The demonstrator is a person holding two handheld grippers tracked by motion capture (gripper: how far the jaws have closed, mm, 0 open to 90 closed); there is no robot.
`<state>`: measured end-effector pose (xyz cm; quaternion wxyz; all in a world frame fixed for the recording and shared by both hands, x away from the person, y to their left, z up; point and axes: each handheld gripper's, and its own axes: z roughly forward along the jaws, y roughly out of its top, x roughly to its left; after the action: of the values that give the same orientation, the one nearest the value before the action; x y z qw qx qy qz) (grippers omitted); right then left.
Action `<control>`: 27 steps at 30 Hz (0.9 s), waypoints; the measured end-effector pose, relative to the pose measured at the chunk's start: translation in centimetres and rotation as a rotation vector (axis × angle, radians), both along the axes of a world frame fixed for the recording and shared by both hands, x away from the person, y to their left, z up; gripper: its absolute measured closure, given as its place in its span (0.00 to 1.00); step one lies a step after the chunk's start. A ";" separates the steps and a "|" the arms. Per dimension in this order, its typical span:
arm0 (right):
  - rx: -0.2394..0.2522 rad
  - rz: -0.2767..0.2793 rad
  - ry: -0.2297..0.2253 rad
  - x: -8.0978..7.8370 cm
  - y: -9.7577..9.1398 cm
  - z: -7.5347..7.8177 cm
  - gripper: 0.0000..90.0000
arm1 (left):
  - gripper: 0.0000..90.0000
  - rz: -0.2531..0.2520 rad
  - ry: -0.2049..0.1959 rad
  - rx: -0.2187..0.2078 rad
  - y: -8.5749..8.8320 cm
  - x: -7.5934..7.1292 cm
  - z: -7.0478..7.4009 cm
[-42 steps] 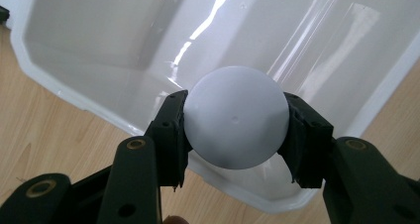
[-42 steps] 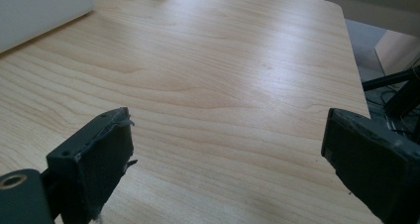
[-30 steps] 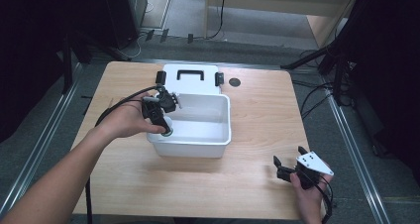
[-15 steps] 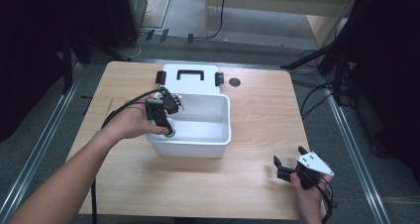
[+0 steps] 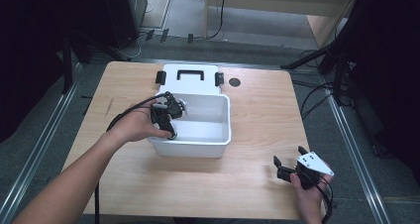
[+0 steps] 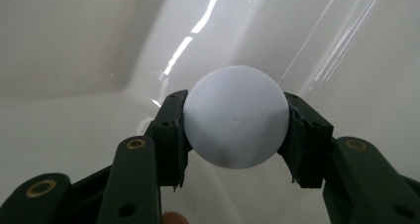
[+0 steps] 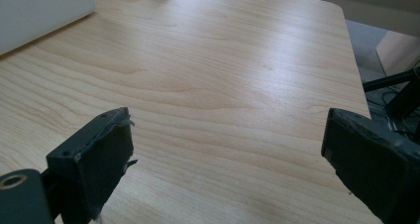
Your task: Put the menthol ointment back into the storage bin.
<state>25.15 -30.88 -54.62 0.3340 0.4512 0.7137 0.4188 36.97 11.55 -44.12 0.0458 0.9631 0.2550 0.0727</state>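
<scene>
Since the earlier frame: left gripper (image 5: 168, 116) dipped slightly deeper over the near-left wall of the white bin (image 5: 218, 135). It clamps a white ball (image 6: 236, 116) inside the bin, seemingly for lifting or setting down. Right gripper (image 5: 292, 165): jaws spread, empty, idle at near-right tabletop (image 5: 257, 115). Lid (image 5: 190, 78) lies behind; bin walls confine the reach.

No writing, label or number can be read anywhere (all surfaces look plain).
</scene>
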 end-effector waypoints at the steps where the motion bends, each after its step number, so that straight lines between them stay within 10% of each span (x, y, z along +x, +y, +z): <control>1: 0.000 0.000 0.000 0.0 0.0 0.0 0.07 | 0.57 0.003 -0.001 -0.002 0.0 0.0 0.0; 27: 0.007 -0.001 -0.001 0.0 -0.1 0.0 0.07 | 0.57 -0.032 0.006 0.056 -1.5 -0.1 -0.8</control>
<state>25.12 -30.96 -54.60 0.3330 0.4526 0.7118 0.4215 36.89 10.04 -44.88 0.0190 0.9682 0.2376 0.0761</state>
